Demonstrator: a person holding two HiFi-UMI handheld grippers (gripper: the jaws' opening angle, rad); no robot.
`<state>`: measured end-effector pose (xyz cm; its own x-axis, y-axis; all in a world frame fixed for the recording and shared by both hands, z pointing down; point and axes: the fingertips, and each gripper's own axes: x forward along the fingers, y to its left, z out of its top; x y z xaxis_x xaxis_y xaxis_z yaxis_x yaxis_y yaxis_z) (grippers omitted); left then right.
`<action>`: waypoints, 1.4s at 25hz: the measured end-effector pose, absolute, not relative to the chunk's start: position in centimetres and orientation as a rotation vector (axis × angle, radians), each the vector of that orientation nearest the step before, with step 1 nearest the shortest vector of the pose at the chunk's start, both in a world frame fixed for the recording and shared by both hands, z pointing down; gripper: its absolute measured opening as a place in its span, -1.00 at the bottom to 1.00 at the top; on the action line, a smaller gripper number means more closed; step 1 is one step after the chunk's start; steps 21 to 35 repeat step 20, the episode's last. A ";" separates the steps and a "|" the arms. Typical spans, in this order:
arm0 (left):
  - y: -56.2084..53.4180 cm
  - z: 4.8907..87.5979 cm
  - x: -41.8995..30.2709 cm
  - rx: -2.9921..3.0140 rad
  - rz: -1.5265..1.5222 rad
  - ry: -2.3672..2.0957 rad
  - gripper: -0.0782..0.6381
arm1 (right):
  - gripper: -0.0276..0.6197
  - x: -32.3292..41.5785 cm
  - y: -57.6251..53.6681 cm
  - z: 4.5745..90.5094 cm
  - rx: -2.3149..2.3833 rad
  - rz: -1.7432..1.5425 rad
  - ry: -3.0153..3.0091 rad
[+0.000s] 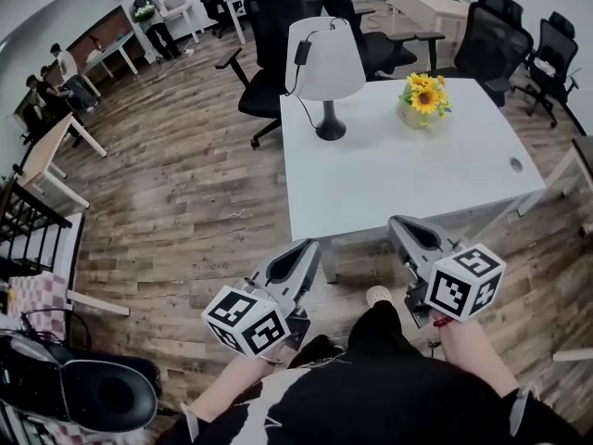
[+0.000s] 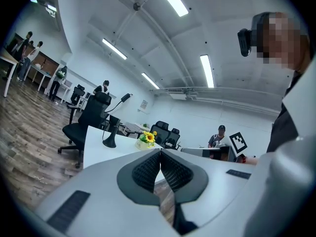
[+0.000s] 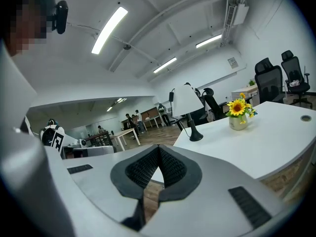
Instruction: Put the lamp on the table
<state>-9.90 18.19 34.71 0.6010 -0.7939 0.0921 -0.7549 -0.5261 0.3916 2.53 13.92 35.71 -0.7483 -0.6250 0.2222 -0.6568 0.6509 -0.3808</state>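
Note:
A lamp (image 1: pixel 325 72) with a white shade and a black base stands upright on the white table (image 1: pixel 398 170), near its far left corner, its black cord hanging over the shade. The right gripper view shows the lamp (image 3: pixel 187 107) well ahead; in the left gripper view only the lamp base (image 2: pixel 109 140) is plain. My left gripper (image 1: pixel 310 249) and right gripper (image 1: pixel 398 224) are held close to my body, short of the table's near edge. Both are shut with nothing between the pads, and neither touches the lamp.
A pot of sunflowers (image 1: pixel 422 99) stands on the table right of the lamp. Black office chairs (image 1: pixel 273 26) crowd the far side. Wooden desks (image 1: pixel 46 151) and several people (image 1: pixel 56 72) are at the far left. A black stool (image 1: pixel 102 395) sits at my near left.

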 end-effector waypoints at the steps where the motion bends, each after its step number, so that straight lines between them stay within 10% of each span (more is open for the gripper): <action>1: 18.5 34.6 -9.9 2.439 -0.143 -1.235 -0.74 | -0.87 2.4 14.4 35.6 1.085 0.683 -2.787; 35: 22.8 34.1 -11.1 2.440 -0.174 -1.219 -0.74 | -0.87 0.8 18.9 35.4 1.097 0.683 -2.796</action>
